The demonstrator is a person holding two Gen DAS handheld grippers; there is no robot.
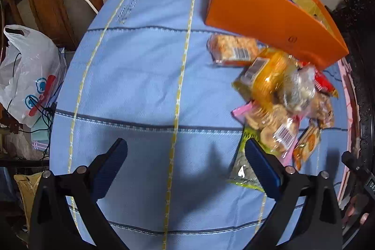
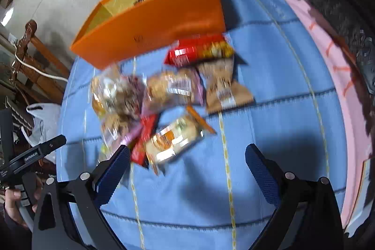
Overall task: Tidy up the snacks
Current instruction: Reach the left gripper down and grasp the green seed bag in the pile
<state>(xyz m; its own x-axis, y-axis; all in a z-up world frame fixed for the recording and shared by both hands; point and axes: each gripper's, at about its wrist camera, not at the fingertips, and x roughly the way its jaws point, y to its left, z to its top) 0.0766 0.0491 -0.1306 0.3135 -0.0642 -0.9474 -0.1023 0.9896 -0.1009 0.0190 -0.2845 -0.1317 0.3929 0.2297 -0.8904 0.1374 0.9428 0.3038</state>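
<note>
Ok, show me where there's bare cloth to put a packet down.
Free: the blue cloth left of the snack pile, and the stretch in front of the right claw. Crowded: below the orange box, where packets overlap.

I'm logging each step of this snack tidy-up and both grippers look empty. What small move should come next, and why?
Probably ease the right gripper forward and slightly left onto the nearest packet, the clear biscuit pack. Both grippers are open and hold nothing, the pile of snacks lies loose on the blue cloth, and the orange box stands open just behind it.
</note>
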